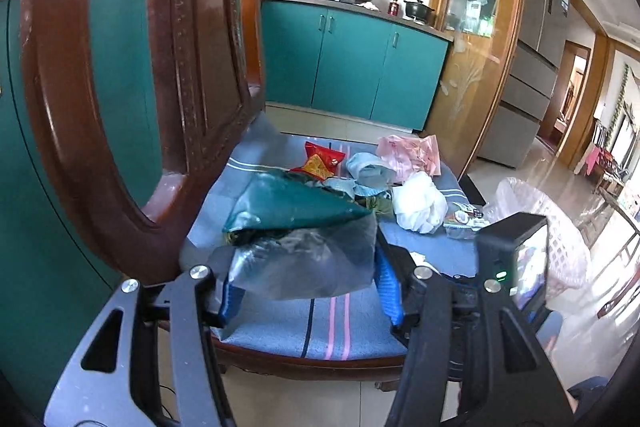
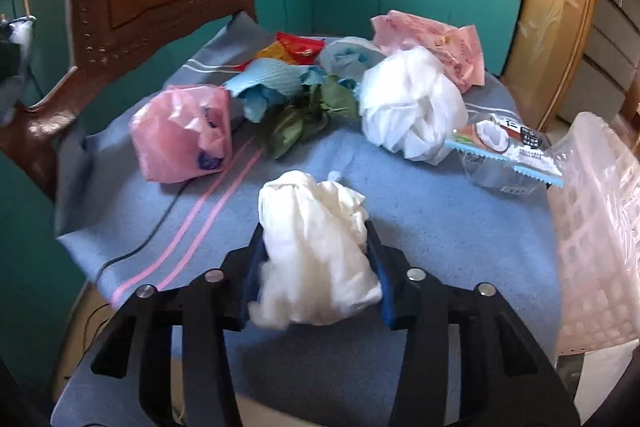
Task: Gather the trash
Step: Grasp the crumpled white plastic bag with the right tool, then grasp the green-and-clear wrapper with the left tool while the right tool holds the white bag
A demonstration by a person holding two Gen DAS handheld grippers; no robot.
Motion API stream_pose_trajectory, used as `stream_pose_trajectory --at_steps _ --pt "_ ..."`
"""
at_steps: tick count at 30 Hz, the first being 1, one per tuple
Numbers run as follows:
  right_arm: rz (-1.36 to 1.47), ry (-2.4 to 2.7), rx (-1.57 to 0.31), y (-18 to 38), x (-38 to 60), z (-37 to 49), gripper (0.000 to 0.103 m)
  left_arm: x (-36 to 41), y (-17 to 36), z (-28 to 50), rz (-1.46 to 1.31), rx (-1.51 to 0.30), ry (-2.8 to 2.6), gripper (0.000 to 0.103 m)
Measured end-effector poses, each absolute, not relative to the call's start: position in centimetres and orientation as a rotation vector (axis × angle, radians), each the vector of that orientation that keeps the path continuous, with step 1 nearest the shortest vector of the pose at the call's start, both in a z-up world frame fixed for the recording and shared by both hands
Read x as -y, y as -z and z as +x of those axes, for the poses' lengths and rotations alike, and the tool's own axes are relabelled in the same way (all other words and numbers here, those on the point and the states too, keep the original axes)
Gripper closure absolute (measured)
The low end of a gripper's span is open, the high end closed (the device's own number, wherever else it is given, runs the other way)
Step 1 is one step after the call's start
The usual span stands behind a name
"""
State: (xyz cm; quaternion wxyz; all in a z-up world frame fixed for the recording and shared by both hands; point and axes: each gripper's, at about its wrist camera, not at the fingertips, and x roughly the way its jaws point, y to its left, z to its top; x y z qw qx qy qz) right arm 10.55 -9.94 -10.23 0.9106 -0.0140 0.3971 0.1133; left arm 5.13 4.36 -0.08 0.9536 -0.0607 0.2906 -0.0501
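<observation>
Trash here is soft and light. We pinch a white bag (image 2: 316, 247) in the right jaws and a grey bag (image 1: 304, 259) in the left; squeeze their middles.

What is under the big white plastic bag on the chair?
The big white plastic bag rests on the blue cloth, its edge overlapping a snack wrapper. Anything beneath its middle is covered.

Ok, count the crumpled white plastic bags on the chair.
2: one crumpled white plastic bag between the right gripper pads, another farther back beside the clear snack wrapper. More may be hidden.
</observation>
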Motion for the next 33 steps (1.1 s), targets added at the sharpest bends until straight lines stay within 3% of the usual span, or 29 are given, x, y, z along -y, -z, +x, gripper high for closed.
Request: stream_pose_trajectory --at_steps 11,33 --pt "0.02 -0.194 -0.626 2.0 14.9 3.9 0.059 -2.5 0.0 4.2 -0.062 -0.581 0.165 0.047" --pt "0.054 -0.184 -0.64 2.5 16.0 4.2 0.059 -1.1 1.0 4.4 -0.018 -0.618 0.182 0.046"
